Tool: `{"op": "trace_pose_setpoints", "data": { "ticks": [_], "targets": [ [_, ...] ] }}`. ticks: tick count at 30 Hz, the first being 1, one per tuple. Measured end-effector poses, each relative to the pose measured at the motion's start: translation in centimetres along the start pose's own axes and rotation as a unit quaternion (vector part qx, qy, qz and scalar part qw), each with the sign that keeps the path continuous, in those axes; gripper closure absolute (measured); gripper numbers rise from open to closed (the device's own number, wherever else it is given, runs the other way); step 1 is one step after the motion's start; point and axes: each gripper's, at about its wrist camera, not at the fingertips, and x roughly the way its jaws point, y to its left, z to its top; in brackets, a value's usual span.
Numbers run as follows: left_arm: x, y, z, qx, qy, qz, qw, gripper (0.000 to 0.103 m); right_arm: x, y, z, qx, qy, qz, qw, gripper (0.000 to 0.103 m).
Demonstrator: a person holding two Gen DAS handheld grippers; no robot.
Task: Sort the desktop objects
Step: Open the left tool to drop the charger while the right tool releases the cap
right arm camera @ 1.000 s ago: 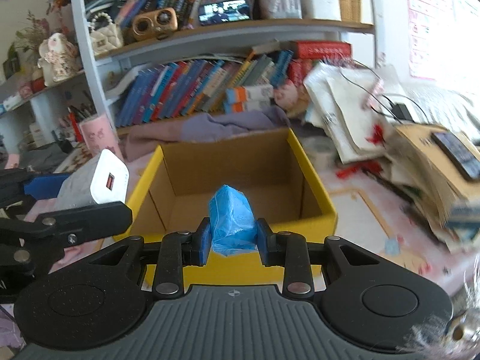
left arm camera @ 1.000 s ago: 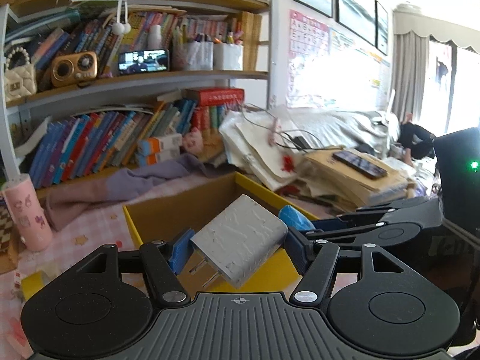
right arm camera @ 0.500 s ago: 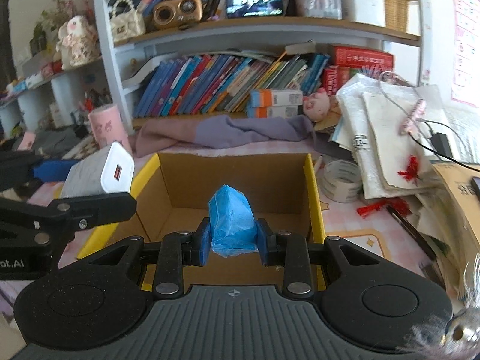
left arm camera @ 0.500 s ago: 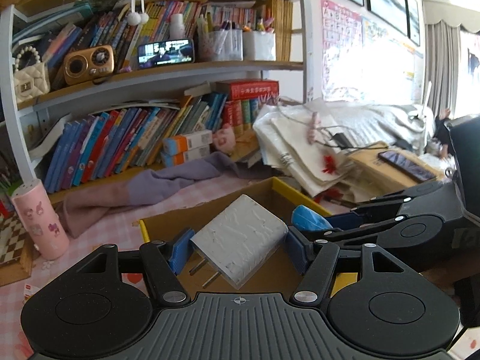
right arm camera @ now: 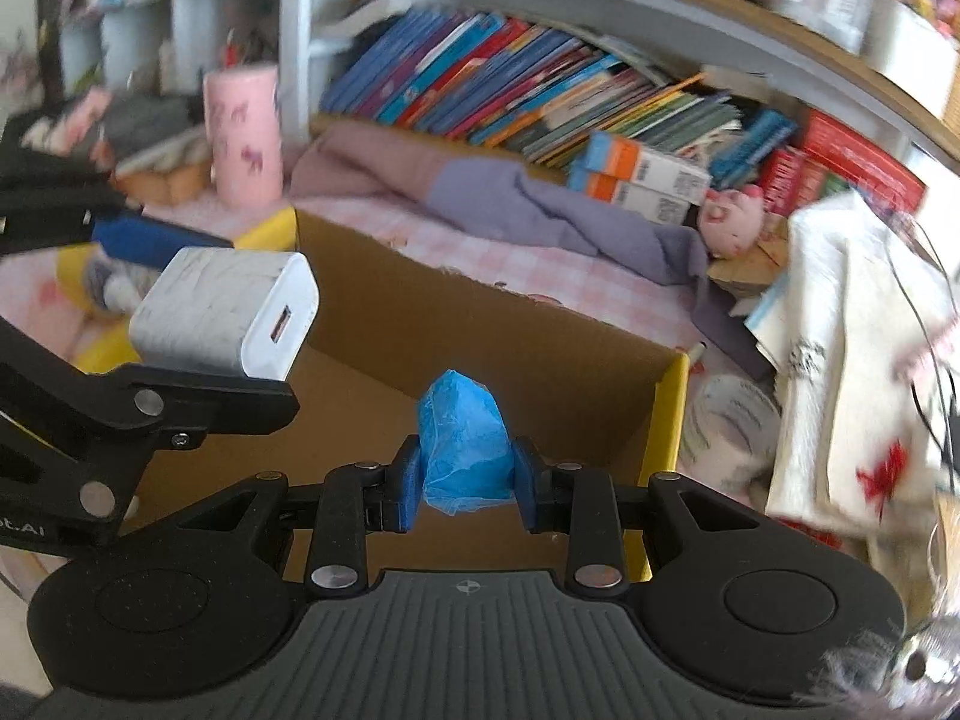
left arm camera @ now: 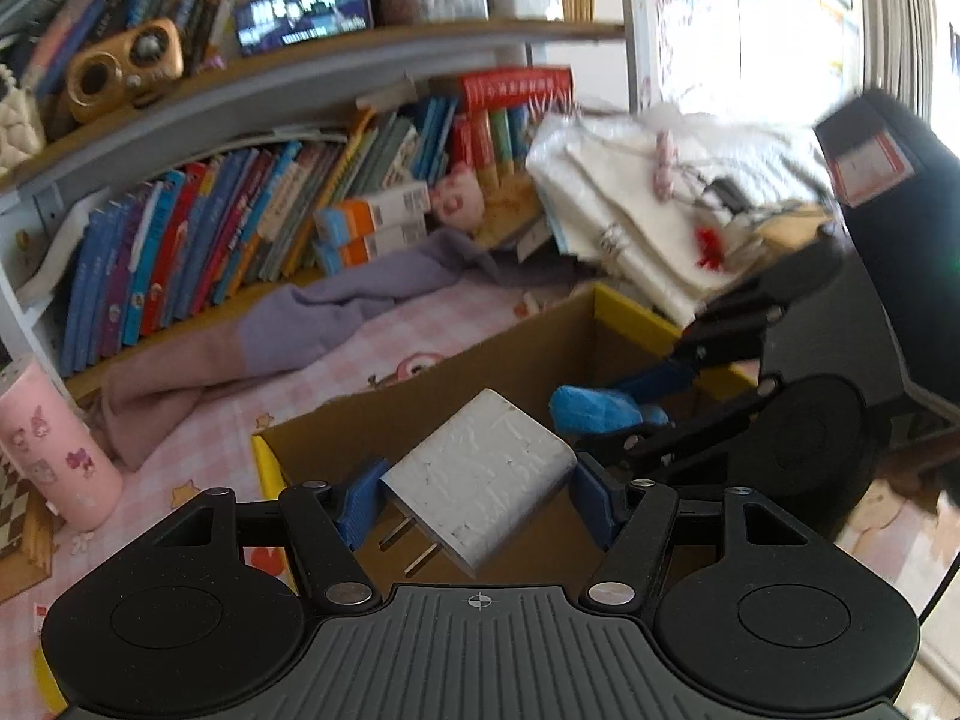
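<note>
Left gripper (left arm camera: 477, 501) jaws partly spread, clamped on white rectangular plastic plug-in charger (left arm camera: 480, 480), tilted, prongs toward camera, right gripper (right arm camera: 463, 483) jaws narrowly closed, pinching crumpled blue plastic wad (right arm camera: 465, 444), both held above open yellow-rimmed cardboard box (right arm camera: 480, 312) on counter

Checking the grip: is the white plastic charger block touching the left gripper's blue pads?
Touching: the left wrist view shows both pads pressed against the charger.
</note>
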Motion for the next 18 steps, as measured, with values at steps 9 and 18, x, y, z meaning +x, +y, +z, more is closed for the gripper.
{"op": "trace_pose_setpoints", "data": {
  "ticks": [9,18],
  "targets": [
    [5.0,0.5,0.6,-0.009,0.088,0.000,0.9961,0.037,4.9,-0.2,1.0,-0.097,0.074,0.021,0.992,0.075],
    [6.9,-0.9,0.5,0.014,0.145,0.004,0.9893,0.039,6.8,1.1,0.7,-0.168,0.134,0.049,0.975,0.075]
  ]
}}
